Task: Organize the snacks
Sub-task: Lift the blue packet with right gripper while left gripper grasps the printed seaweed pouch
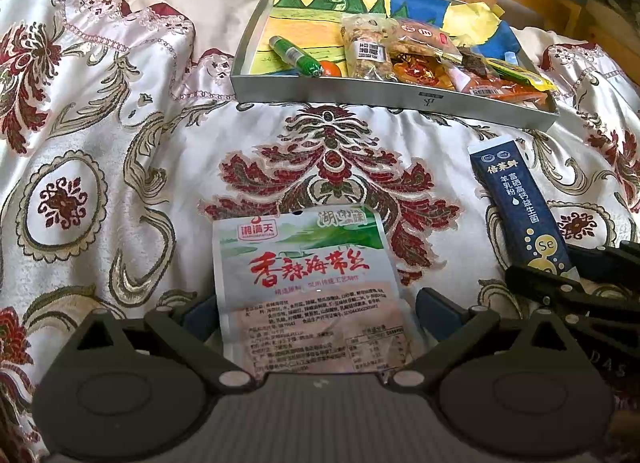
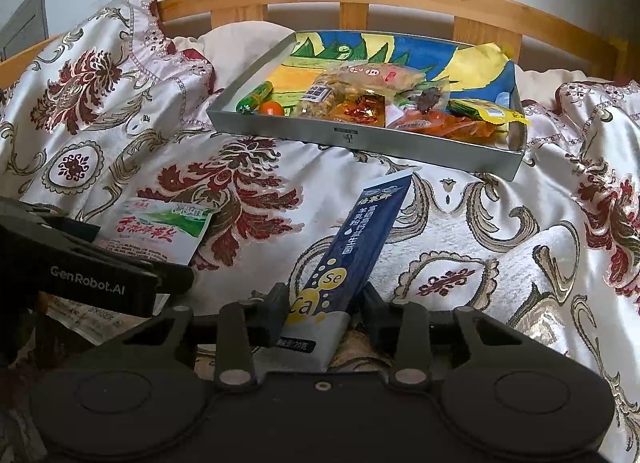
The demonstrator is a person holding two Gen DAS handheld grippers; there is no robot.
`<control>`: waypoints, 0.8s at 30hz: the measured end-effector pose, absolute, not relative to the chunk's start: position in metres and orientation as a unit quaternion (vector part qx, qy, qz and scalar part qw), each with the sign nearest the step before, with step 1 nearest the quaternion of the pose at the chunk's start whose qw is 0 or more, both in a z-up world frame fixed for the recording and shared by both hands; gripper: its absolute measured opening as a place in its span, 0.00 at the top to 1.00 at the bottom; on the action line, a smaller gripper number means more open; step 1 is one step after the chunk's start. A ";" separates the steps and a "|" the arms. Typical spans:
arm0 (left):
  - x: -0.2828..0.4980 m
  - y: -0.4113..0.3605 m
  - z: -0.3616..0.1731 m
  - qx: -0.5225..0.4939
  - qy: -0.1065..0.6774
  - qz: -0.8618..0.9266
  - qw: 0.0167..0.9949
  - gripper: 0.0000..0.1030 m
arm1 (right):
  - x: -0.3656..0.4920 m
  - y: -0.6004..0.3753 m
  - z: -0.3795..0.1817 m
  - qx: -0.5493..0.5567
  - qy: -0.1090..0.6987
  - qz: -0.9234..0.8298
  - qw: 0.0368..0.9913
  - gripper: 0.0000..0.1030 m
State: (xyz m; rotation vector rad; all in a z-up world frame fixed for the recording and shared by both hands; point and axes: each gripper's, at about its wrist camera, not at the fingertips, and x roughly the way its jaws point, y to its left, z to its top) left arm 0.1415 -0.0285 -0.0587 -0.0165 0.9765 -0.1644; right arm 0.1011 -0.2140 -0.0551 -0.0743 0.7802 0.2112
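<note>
Snacks lie on a floral bedspread [image 1: 120, 143]: at lower centre of the left wrist view, a seaweed packet [image 1: 308, 283] sits between the left gripper [image 1: 316, 313], jaws apart. At right, the right gripper [image 2: 324, 309] clamps a navy sachet [image 2: 360, 239]. A grey tray [image 1: 360, 95] of snacks fills the upper right.

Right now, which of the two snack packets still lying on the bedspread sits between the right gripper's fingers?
The long dark-blue stick packet with white lettering, between the right gripper fingers. The flat white-and-green pouch with red characters lies at the left gripper.
</note>
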 end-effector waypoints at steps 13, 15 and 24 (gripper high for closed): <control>0.141 -0.030 -0.055 -0.010 0.468 -0.087 0.879 0.03 | 0.096 -0.211 -0.053 -0.043 0.369 0.110 0.922 0.70; 0.141 -0.028 -0.055 -0.014 0.468 -0.086 0.879 0.03 | 0.096 -0.210 -0.053 -0.047 0.368 0.109 0.922 0.70; 0.141 -0.027 -0.054 -0.035 0.465 -0.085 0.881 0.03 | 0.091 -0.206 -0.051 -0.066 0.350 0.115 0.927 0.79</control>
